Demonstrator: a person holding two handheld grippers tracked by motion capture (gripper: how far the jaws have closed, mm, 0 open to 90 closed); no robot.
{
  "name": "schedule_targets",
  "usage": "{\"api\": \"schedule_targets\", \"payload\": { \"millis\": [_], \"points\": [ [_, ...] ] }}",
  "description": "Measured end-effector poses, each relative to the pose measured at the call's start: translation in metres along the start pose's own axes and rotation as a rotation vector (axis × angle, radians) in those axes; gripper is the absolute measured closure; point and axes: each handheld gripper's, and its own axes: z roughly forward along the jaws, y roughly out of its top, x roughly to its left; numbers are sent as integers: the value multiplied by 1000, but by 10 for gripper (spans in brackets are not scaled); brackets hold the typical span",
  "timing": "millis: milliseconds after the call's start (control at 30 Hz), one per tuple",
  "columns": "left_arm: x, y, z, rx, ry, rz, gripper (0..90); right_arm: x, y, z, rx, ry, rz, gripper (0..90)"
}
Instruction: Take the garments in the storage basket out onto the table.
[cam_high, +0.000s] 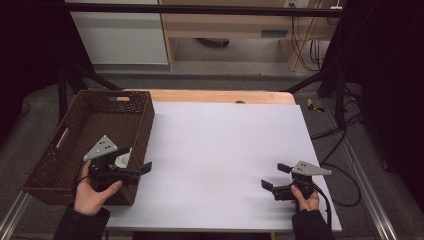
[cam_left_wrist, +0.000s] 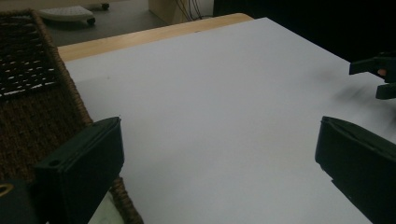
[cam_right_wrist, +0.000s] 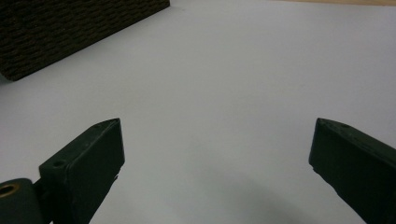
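My left gripper (cam_high: 137, 159) is held over the front right wall of a brown wicker basket (cam_high: 144, 125), its jaws pointing right. It is open and holds nothing. A small white thing (cam_high: 121, 160) lies in the basket just beneath it. In the left gripper view the left gripper (cam_left_wrist: 215, 135) stands wide over the white sheet (cam_left_wrist: 210, 84), with the basket's wall (cam_left_wrist: 42, 116) at left. My right gripper (cam_high: 274, 176) hovers low over the sheet's front right part, open, jaws pointing left. In the right gripper view the right gripper (cam_right_wrist: 217, 135) has bare sheet between its jaws.
A white sheet (cam_high: 225, 150) covers the wooden table (cam_high: 215, 96). The basket's outer wall (cam_right_wrist: 70, 28) lies far from the right gripper. The right gripper (cam_left_wrist: 378, 74) shows far off in the left gripper view. Cables (cam_high: 345, 150) hang past the table's right edge.
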Motion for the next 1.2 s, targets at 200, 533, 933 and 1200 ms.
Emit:
{"api": "schedule_targets", "payload": {
  "millis": [200,533,933,1200],
  "points": [
    [10,-1,-10,6,38,-15,10,0,0,0,0,0,0,38],
    [28,-5,-19,28,89,-39,10,0,0,0,3,-1,2,39],
    [51,-13,-27,105,204,-57,14,0,0,1,5,0,-1,39],
    [59,-18,-24,184,260,-78,33,0,0,1,4,-1,-3,39]
  ]
}}
